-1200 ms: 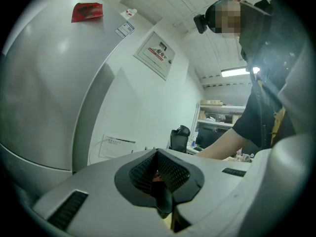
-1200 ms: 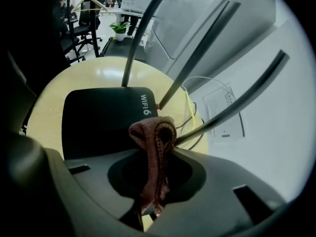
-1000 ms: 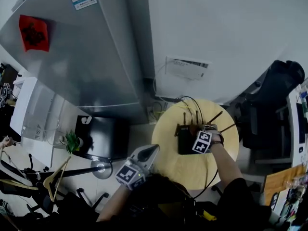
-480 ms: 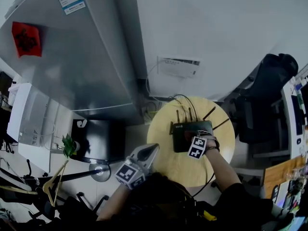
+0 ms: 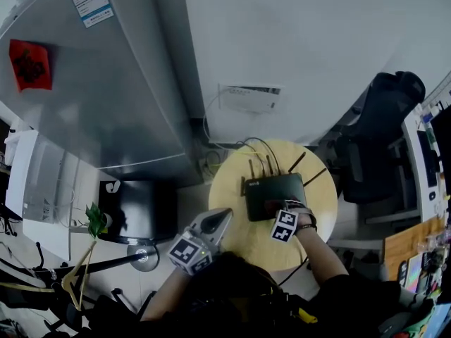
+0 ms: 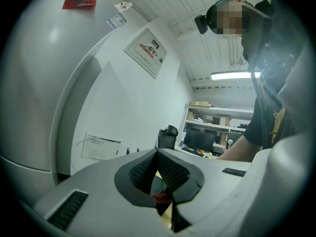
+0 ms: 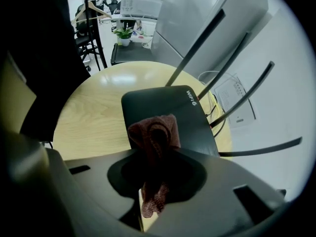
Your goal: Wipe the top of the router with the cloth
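Observation:
A black router (image 5: 273, 196) with several upright antennas lies on a round wooden table (image 5: 229, 203). In the right gripper view its flat top (image 7: 168, 112) reads "WIFI 6". My right gripper (image 7: 152, 154) is shut on a reddish-brown cloth (image 7: 154, 135), whose bunched end rests on the near part of the router's top. In the head view that gripper (image 5: 284, 224) sits at the router's near edge. My left gripper (image 5: 211, 227) hovers off the table's left side with its jaws shut and nothing in them (image 6: 158, 157), pointing at the wall.
A grey fridge (image 5: 106, 83) stands to the left and a white wall box (image 5: 250, 98) hangs behind the table, with cables (image 5: 257, 148) trailing down to the router. A black office chair (image 5: 384, 118) is at the right. A black box (image 5: 141, 206) sits on the floor at left.
My right gripper has drawn the cloth back across the router's top toward its near edge, uncovering more of the top. The left gripper has held its place.

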